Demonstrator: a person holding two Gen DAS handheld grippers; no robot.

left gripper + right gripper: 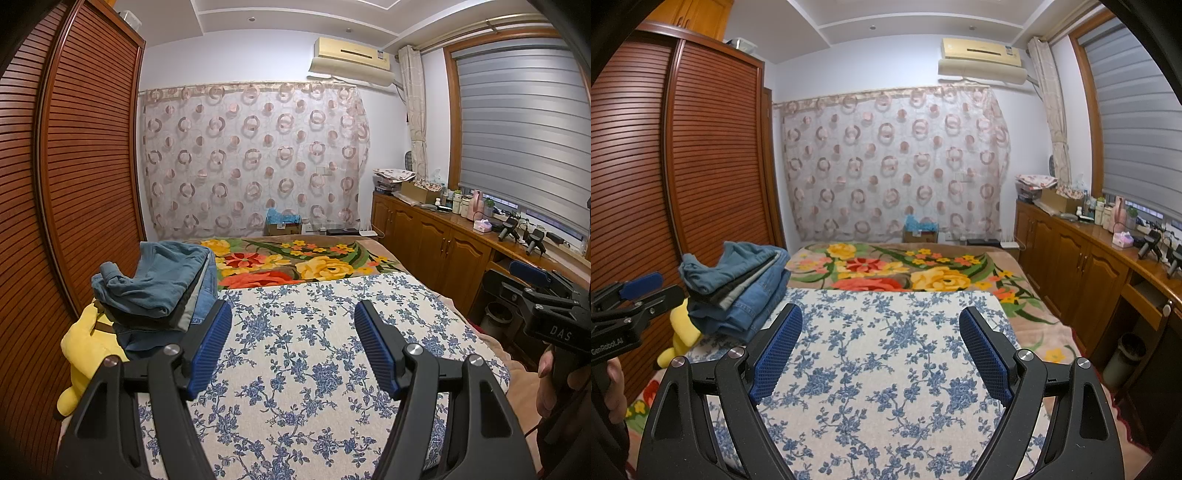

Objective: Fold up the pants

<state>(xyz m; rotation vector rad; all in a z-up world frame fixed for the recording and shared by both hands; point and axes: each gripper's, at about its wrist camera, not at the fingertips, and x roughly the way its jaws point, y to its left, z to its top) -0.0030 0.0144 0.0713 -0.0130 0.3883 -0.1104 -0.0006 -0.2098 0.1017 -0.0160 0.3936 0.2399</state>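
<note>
Right gripper spread wide and empty above a blue-flowered cloth on the bed. Stack of folded pants at the cloth's far left corner, beside a yellow plush toy. Left gripper at the left edge, near the wooden wardrobe. Bright floral blanket farther back. Cabinets along the right.
</note>
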